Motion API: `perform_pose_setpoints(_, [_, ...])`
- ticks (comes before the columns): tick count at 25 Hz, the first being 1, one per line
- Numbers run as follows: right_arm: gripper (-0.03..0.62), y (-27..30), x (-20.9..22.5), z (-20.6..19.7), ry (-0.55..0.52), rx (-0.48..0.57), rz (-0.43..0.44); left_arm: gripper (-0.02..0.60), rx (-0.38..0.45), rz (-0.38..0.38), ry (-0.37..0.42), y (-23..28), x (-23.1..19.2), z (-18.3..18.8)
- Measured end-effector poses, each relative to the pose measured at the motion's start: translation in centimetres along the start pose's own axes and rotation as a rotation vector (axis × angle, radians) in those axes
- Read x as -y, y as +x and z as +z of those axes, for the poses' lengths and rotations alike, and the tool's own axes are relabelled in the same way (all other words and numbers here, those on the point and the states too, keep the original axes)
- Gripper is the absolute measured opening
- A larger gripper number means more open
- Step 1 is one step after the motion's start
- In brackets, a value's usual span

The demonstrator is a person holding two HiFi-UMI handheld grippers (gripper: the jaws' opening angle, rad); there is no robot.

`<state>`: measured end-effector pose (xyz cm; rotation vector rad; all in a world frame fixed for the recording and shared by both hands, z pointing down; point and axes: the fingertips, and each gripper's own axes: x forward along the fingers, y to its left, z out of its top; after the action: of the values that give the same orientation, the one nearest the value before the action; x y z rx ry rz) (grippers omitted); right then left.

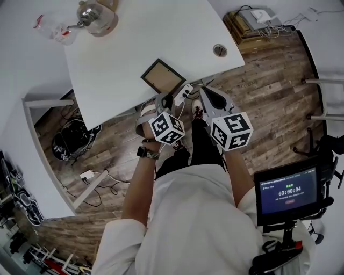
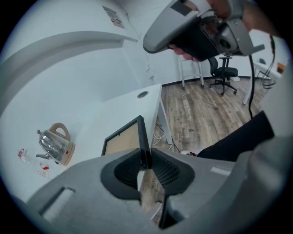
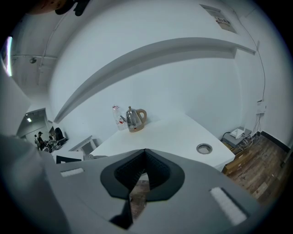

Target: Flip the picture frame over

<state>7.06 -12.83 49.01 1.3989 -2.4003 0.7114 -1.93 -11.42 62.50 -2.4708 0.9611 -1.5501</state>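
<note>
White table, big, fills the upper half of the head view. Kettle is at the far end, well clear of the work.

Picture frame sits at the near edge of the table, brown panel up, thin black border. One corner points at the person and is close to the table lip.

Handling, my read: light, rigid and flat. The border is narrow and probably smooth, so it could slip or pivot in a pinch. If there's glass on the hidden side it's fragile, so no dropping. Best hold is mid-rail on the near edge, with the pads spanning the thickness, then rotate about the far edge.

Left gripper: jaws partly closed, clamped on the frame's near black rail. The rail runs straight up between the pads and the brown panel extends away to the left. Can't tell whether the near edge is off the table yet.

Right gripper: jaws together, nothing between them. It is held just right of the left one, off the table edge, not touching the frame.
</note>
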Motion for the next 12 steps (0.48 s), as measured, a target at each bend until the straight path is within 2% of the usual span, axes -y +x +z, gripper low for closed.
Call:
perform_pose_setpoints(9, [0.002, 0.5, -0.1, 1.0, -0.003, 0.017, 0.007, 0.074, 0.099, -0.042, -0.175, -2.6, -1.5, 2.1])
perform_pose_setpoints(12, [0.002, 0.7, -0.1, 1.2, -0.003, 0.019, 0.008, 0.074, 0.145, -0.073, -0.274, -3.5, -2.2, 2.7])
